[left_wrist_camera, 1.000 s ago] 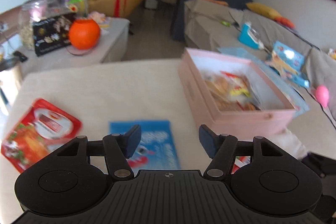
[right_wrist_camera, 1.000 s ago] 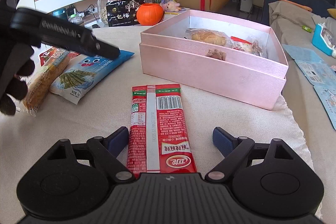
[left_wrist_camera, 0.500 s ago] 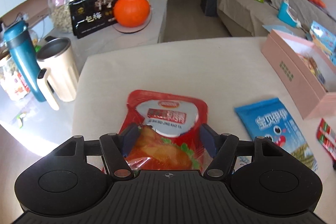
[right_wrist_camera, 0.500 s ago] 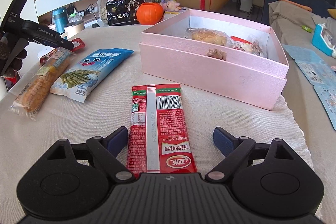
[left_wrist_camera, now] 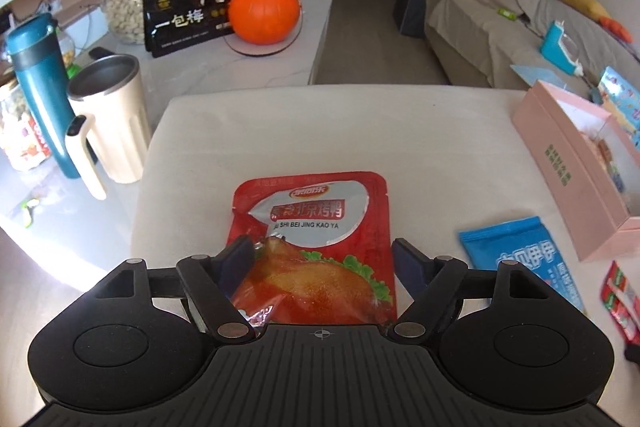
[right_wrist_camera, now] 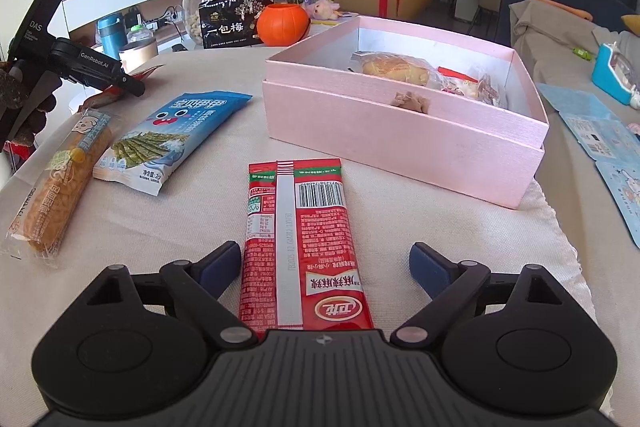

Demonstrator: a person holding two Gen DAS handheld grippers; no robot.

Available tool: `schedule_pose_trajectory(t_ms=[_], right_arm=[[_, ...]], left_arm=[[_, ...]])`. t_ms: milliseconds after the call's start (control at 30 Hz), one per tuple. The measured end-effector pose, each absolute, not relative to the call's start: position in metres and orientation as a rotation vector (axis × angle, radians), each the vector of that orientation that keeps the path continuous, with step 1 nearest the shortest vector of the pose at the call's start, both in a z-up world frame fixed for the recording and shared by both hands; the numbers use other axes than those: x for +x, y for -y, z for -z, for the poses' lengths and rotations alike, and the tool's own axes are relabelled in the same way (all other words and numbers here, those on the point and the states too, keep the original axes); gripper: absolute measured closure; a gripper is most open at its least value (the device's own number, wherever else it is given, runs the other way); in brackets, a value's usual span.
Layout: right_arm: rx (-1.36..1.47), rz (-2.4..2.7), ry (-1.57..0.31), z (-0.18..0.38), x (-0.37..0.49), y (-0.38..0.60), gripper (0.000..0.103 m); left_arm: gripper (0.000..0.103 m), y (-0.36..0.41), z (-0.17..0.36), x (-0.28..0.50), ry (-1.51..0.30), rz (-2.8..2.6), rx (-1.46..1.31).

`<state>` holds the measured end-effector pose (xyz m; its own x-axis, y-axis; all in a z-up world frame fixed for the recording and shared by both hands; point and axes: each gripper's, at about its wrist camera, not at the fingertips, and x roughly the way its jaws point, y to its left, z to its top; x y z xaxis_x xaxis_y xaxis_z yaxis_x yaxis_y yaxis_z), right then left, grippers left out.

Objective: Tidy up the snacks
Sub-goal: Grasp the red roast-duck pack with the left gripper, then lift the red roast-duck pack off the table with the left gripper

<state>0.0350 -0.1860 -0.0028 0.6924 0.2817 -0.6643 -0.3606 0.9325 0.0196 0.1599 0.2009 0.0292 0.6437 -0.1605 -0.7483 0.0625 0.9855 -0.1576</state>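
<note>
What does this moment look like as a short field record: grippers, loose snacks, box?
left gripper: open, fingers either side of the red roast duck pouch; contact unclear
right gripper: open, astride the red long packet, not clamped
blue seaweed bag: flat on the cloth, left of the long packet
bread stick packet: flat, left of the seaweed bag
pink box: open, several snacks already inside
loose snacks outside the box: four
</note>
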Motion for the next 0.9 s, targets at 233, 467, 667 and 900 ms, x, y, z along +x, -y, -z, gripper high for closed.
schedule_pose_trajectory(t_ms=[233, 467, 667, 900], right_arm=[[-0.116, -0.359, -0.722, 0.003, 0.035, 0.186, 0.011], [-0.116, -0.359, -0.722, 0.003, 0.035, 0.186, 0.011], [-0.115, -0.36, -0.722, 0.003, 0.035, 0.186, 0.011], [-0.115, -0.358, -0.724, 0.003, 0.036, 0.186, 0.01]], left_arm=[[0.026, -0.224, -0.041, 0.162, -0.833, 0.188, -0.291], [0.027, -0.215, -0.046, 0.166, -0.836, 0.104, -0.106], [0.018, -0.188, -0.022, 0.178, -0.906, 0.131, -0.02], [0.005, -0.165, -0.012, 0.174, -0.884, 0.073, 0.037]])
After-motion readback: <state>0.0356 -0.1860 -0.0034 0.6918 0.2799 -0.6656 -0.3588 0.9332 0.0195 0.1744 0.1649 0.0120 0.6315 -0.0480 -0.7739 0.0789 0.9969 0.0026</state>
